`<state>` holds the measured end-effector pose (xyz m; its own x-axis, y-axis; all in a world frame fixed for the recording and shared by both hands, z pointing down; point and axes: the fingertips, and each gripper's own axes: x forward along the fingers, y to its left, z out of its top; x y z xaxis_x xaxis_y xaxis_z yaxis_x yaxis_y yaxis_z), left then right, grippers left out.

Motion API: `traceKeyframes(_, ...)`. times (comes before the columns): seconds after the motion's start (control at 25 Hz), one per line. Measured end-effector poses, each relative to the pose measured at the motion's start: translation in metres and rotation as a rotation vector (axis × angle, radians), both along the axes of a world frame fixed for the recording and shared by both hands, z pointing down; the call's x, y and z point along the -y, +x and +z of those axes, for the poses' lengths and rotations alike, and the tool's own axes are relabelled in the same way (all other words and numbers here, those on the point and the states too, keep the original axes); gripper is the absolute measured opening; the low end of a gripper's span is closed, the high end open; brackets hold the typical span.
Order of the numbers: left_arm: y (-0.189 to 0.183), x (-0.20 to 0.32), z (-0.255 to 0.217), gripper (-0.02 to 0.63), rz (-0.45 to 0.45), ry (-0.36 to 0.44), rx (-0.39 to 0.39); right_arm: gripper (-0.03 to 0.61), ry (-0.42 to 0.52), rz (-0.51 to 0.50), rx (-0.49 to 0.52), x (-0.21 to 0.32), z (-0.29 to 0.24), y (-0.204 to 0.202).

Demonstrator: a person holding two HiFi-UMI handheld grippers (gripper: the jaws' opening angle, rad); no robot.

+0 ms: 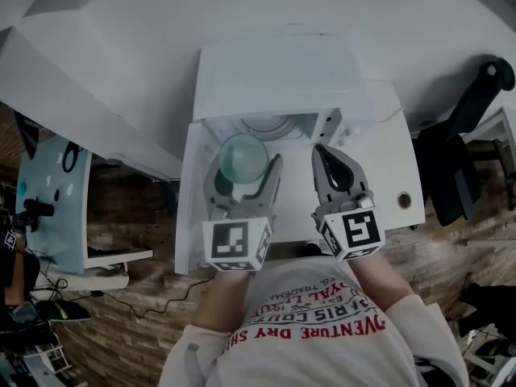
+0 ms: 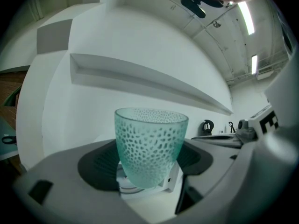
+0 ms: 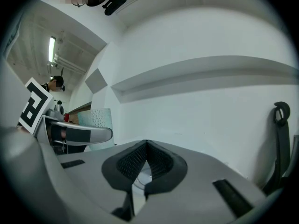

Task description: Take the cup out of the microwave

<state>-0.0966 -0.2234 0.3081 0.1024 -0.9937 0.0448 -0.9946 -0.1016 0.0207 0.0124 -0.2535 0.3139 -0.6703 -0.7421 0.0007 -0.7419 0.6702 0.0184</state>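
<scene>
A teal dimpled glass cup point(image 1: 243, 158) sits upright between the jaws of my left gripper point(image 1: 244, 169), just in front of the open white microwave point(image 1: 274, 75). In the left gripper view the cup point(image 2: 150, 143) fills the gap between the dark pads point(image 2: 98, 164), and the left gripper point(image 2: 149, 174) is shut on it. The glass turntable point(image 1: 270, 124) shows inside the microwave's cavity. My right gripper point(image 1: 319, 151) is to the right of the cup, jaws pressed together with nothing in them. The right gripper view shows its tips point(image 3: 147, 146) meeting, with the cup point(image 3: 100, 120) off to the left.
The microwave stands on a white table point(image 1: 387, 160) with a round cable hole point(image 1: 404, 201). A black office chair point(image 1: 472, 111) is at the right, also in the right gripper view point(image 3: 280, 139). A pale blue board point(image 1: 48, 200) leans at the left. A wall shelf point(image 2: 149, 80) runs behind.
</scene>
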Motion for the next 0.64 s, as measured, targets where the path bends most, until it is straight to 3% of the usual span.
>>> traceKeyframes(0.64, -0.0092, 0.0073, 0.0046, 0.365, -0.021, 0.007, 0.040, 0.011, 0.001, -0.027, -0.025, 0.0045, 0.0030, -0.0088)
